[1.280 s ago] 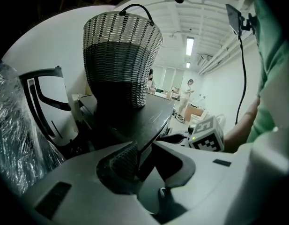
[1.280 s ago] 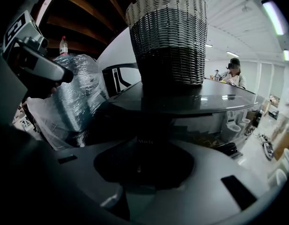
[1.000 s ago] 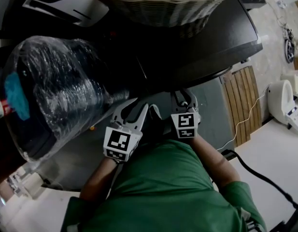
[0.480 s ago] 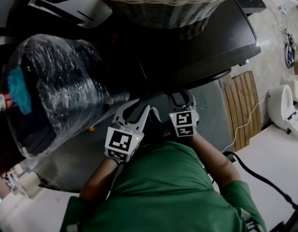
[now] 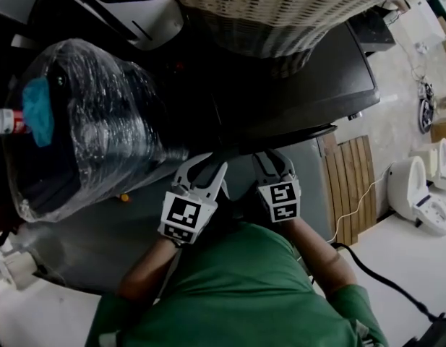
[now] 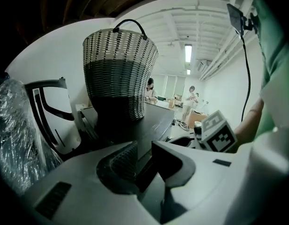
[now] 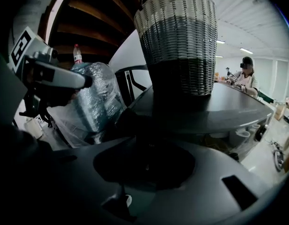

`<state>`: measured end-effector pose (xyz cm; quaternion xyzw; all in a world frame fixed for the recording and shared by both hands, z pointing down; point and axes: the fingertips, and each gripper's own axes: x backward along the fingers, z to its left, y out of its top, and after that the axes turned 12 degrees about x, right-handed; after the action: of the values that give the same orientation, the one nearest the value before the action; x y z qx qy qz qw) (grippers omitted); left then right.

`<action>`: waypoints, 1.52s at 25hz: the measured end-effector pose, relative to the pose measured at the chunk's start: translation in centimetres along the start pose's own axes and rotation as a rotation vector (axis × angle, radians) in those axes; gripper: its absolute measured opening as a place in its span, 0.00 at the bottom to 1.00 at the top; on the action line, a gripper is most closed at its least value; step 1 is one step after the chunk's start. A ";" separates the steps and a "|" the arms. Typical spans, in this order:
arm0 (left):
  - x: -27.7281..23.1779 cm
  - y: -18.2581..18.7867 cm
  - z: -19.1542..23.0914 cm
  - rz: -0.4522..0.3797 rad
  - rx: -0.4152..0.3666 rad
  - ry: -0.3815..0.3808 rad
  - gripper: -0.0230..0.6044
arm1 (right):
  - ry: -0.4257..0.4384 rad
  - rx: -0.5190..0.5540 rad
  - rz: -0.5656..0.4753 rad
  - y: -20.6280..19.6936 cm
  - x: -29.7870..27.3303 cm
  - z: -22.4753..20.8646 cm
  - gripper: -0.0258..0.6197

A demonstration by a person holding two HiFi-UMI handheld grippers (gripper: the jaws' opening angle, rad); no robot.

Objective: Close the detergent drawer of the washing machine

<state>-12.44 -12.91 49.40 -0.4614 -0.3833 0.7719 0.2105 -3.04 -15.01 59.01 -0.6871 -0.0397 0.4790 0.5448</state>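
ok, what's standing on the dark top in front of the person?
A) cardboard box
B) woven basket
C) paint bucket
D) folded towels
B: a woven basket, pale above and dark below in both gripper views, stands on the dark top.

Wicker basket [image 5: 280,13] ahead, wrapped bundle [image 5: 100,136] left, dark gap between
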 end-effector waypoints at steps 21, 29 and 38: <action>5.7 11.5 -2.9 -0.348 -0.065 0.021 0.21 | -0.250 0.235 -0.578 22.2 19.0 -5.6 0.09; 5.6 13.5 -4.0 -0.406 -0.137 0.026 0.21 | -0.273 0.234 -0.611 22.7 21.1 -6.7 0.09; 4.7 12.9 -5.1 -0.387 -0.113 0.032 0.21 | -0.262 0.207 -0.618 21.5 21.7 -8.2 0.09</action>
<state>-9.88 -15.66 35.24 -0.4025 -0.5040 0.6870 0.3347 4.33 -17.06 28.32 -0.5166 -0.2668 0.3769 0.7211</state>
